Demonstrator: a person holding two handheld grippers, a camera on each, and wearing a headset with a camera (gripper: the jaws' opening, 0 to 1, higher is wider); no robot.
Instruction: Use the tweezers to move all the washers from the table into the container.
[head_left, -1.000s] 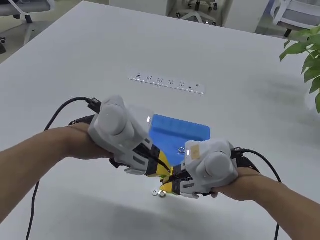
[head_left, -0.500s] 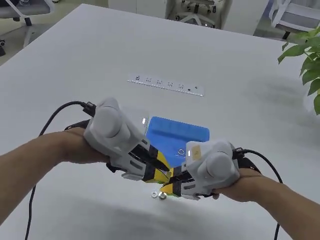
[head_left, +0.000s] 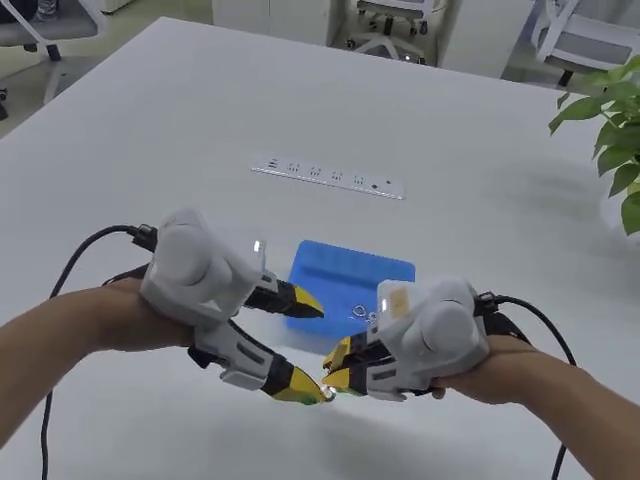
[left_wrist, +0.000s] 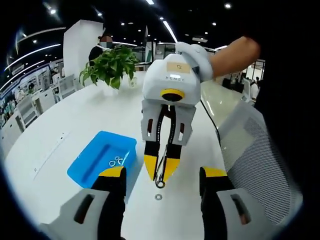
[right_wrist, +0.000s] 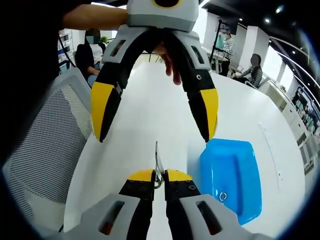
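The right gripper (right_wrist: 158, 175) has its jaws pinched together on thin metal tweezers (right_wrist: 157, 159). A small silver washer (left_wrist: 160, 184) sits at the tweezer tips, between the wide-apart jaws of the left gripper (head_left: 311, 348). A second washer (left_wrist: 158, 197) lies just beside it on the white table (head_left: 200, 120). A shallow blue plastic container (left_wrist: 95, 165) nearby holds several more

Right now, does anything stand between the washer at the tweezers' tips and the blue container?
Yes, partly: one jaw of the open left gripper hangs at the near corner of the container, beside the washer. Otherwise I see just table between them.
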